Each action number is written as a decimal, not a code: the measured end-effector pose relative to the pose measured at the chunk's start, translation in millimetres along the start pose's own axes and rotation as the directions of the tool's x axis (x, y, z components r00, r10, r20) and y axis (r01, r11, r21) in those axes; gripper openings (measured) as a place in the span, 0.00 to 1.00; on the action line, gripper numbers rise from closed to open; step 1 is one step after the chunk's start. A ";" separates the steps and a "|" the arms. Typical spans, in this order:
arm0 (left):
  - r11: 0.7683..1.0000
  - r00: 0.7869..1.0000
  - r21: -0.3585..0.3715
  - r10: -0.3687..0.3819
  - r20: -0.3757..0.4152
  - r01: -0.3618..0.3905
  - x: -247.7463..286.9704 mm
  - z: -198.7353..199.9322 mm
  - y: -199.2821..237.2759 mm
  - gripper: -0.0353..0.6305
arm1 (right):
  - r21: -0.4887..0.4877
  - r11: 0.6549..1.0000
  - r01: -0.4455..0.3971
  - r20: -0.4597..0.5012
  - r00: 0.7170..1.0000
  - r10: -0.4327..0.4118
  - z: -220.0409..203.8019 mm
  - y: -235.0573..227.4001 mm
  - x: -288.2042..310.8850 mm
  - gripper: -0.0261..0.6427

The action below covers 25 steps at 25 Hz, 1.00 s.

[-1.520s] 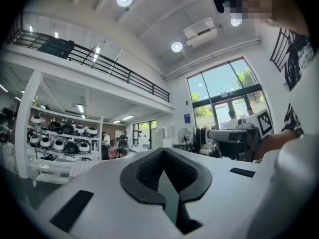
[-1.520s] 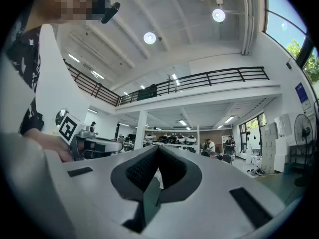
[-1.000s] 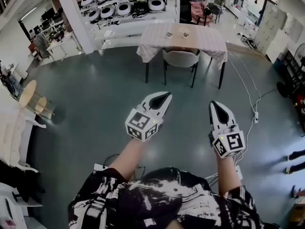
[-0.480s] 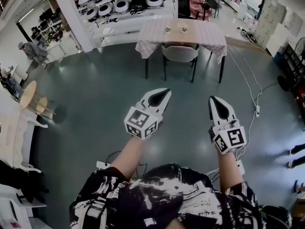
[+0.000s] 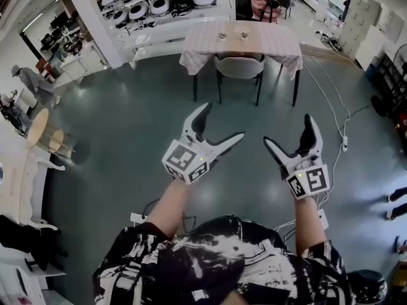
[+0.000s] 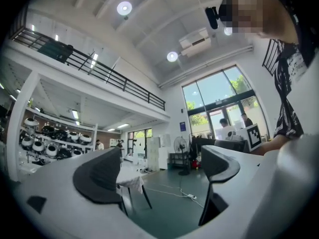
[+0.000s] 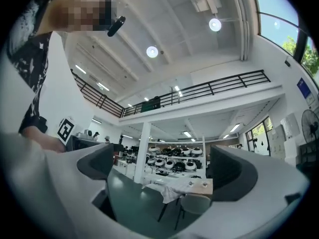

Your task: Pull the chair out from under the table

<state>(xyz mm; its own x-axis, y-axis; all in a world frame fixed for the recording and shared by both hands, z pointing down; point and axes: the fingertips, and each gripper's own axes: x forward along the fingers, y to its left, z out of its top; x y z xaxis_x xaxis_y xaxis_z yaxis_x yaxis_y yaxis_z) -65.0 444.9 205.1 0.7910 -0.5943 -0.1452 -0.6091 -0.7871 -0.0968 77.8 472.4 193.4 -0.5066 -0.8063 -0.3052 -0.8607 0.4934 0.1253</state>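
Observation:
A pale grey chair (image 5: pixel 240 68) with black legs is tucked under a table (image 5: pixel 280 46) with a chequered cloth, far across the floor at the top of the head view. The right gripper view shows the same chair (image 7: pixel 195 204) and table (image 7: pixel 175 188) small and distant. My left gripper (image 5: pixel 220 122) and right gripper (image 5: pixel 289 131) hang side by side in front of the person, well short of the chair. Both pairs of jaws are opening, spread wide with only air between them. In the left gripper view only the table's cloth corner and legs (image 6: pixel 130 182) show.
White shelves (image 5: pixel 162 5) holding round black-and-white units stand behind the table. A cable with a power strip (image 5: pixel 343 142) trails over the floor right of the table. A small round wooden table (image 5: pixel 37 124) stands at the left edge. A white pillar (image 5: pixel 92 21) rises at the upper left.
Both grippers have gone from shut to wide open. The table and chair sit slightly higher in the head view.

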 end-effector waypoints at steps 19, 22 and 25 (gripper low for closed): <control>0.999 1.000 0.032 -0.022 -0.008 0.022 -29.7 -1.6 21.5 0.83 | -0.010 1.000 -0.013 -0.031 0.999 0.013 -13.6 18.5 13.3 0.90; 0.999 0.999 0.031 -0.038 -0.014 0.038 -36.8 -8.2 33.3 0.83 | -0.004 1.000 -0.006 -0.036 0.999 0.006 -21.3 28.0 23.3 0.90; 0.998 0.998 0.033 -0.053 -0.015 0.054 -42.1 -15.9 43.7 0.83 | -0.006 1.000 0.003 -0.046 0.999 -0.004 -30.4 37.7 28.3 0.90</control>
<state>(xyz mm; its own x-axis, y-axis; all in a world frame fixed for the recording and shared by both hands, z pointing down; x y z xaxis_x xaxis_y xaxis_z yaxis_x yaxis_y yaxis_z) -124.0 432.9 222.7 0.8231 -0.5541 -0.1247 -0.5674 -0.8119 -0.1371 29.5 458.3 218.1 -0.5053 -0.8221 -0.2622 -0.8627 0.4888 0.1300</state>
